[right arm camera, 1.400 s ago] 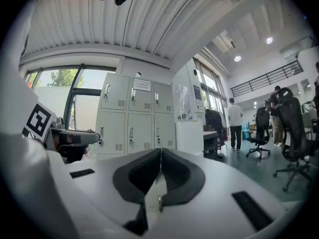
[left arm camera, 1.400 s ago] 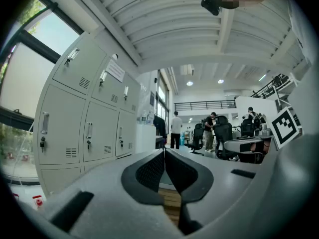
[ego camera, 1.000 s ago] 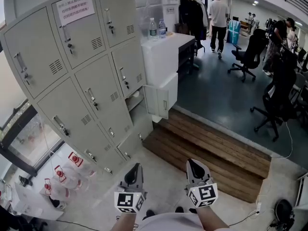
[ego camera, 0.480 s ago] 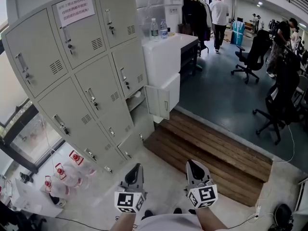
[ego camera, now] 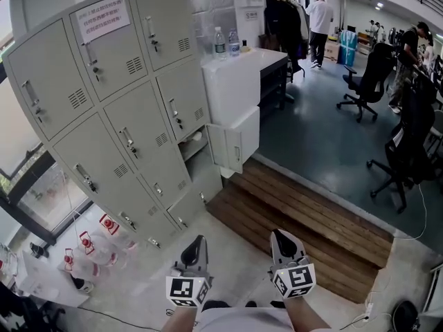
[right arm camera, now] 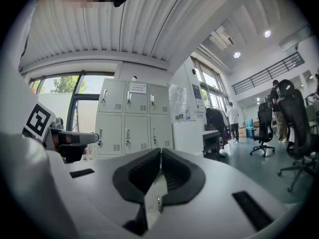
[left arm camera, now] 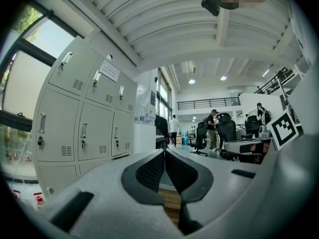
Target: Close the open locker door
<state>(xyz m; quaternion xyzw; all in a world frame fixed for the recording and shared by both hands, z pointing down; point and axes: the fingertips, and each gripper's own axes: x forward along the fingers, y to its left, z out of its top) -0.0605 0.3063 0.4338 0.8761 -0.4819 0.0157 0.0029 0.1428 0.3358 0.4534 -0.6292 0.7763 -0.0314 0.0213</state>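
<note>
Overhead, the head view shows one open locker door, swung out at the cabinet's lower right under the white counter with two bottles. Left gripper and right gripper hover well apart from it. Their own views alone reveal both claws clenched, empty.
</note>
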